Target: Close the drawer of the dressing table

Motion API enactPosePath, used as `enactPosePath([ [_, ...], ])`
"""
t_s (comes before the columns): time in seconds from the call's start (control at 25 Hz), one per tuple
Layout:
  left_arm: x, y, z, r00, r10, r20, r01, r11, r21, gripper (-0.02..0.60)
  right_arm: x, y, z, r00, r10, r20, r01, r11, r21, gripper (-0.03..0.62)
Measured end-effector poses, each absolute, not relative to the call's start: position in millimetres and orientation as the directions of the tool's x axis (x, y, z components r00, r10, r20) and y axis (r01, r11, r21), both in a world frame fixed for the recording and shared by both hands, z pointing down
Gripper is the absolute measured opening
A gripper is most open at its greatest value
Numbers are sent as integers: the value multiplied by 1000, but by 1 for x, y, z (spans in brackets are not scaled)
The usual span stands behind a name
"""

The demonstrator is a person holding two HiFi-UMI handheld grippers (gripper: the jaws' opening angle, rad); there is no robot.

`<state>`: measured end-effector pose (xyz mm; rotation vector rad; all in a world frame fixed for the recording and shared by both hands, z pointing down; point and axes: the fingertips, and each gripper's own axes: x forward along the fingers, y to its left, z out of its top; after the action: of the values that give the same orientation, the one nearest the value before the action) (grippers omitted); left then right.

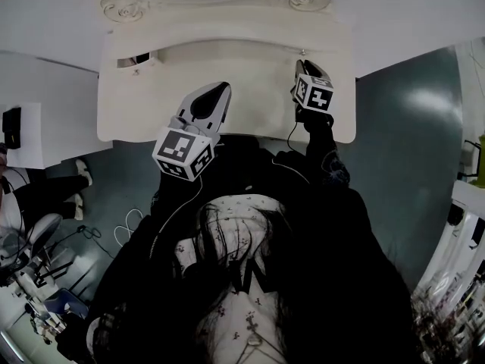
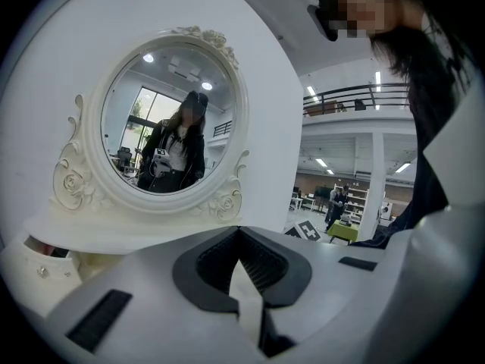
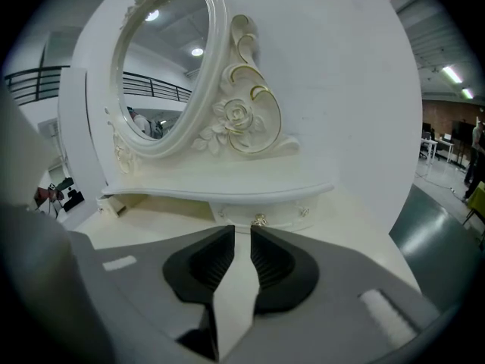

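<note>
drawer (image 1: 135, 60) sits at the left end of the dressing table (image 1: 227, 131)'s raised tier, pulled out a little, with a dark gap showing behind its front; neither gripper touches it

my left gripper (image 2: 239, 232) has its jaw tips pressed together with nothing between them. it hangs above the tabletop, near the drawer but to its right, and aims more at the mirror (image 2: 167, 120) than at the drawer front. my right gripper (image 3: 239, 232) has its jaws a sliver apart and empty. it points at the small knob (image 3: 259, 220) of the other drawer on the right, which looks closed already

as i judge it, the main risk is a push that lands off centre. the front is small, so a tip meeting one corner could skew the drawer and jam it, or slide off onto the tier's face. the shelf lip just above it could catch the jaws if i come in high. a hard shove might also rock the tall mirror

nothing lies between the left gripper and the drawer. a seated person's legs (image 1: 45, 188) and loose cables (image 1: 129, 222) are on the floor to the left, well apart from the table
</note>
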<state>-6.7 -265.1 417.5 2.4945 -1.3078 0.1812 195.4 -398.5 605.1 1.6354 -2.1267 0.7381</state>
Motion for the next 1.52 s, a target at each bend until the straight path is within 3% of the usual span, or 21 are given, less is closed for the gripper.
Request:
enactPosePath([
  [0.6,-7,-247,413,577,-782,234,-815,-536,218,0,161,-326,494,-432,-837,338,-881,311,-355,74],
  [1.0,-25,-244,417,569,-785,244,-821,-526,221,0,123,-283,483,-495,-807,321,-844,361,-397,74],
  [1.52,-66,-194,408,626,-746,229,-780,-585,223,0,71,-240,471,-468,-822,326,-860,337,-384,74],
])
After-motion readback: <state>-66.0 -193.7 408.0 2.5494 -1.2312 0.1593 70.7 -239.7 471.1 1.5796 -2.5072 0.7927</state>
